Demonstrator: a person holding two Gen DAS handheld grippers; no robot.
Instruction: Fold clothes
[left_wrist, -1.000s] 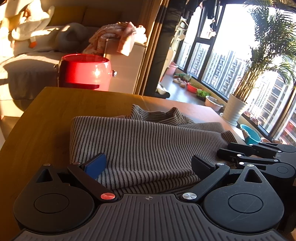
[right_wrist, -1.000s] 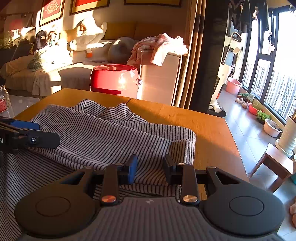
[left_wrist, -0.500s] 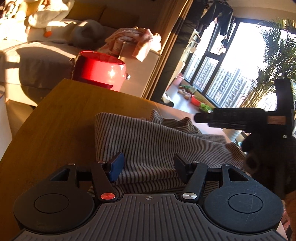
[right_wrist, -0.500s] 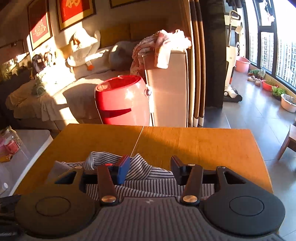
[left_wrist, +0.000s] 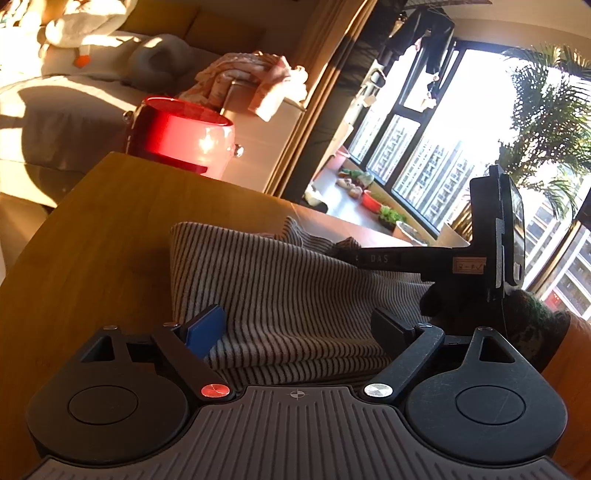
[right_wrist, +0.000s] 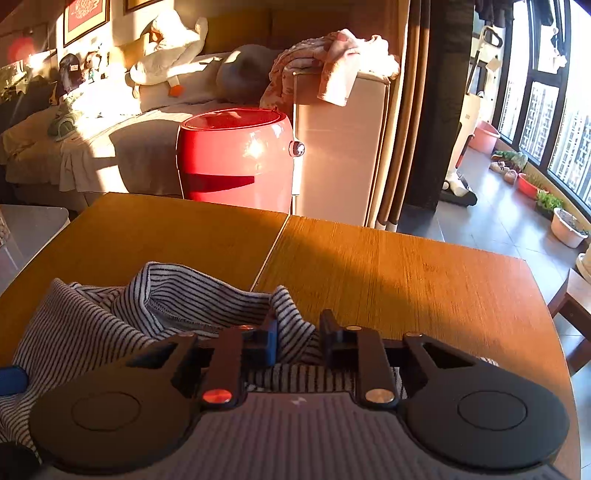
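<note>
Your right gripper (right_wrist: 297, 334) is closing on a thin ridge of the striped shirt (left_wrist: 280, 295) mid-desk (right_wrist: 406, 280); your left gripper (left_wrist: 295, 328), opening wide, holds nothing, so the fold may slip

On the side of the right hand-held gripper (left_wrist: 347, 254), seen from the left wrist camera, pale raised letters read "DAS"; whatever stood before them was too dim to make out. Farther back on the same black body sat a small pale label (left_wrist: 470, 265) with handwritten marks, something like a figure, a dash and more strokes, not legible. In the right wrist view, a framed red picture (right_wrist: 86, 14) on the wall carried a gold emblem or character, too small and blurred to read. No other writing could be read.
</note>
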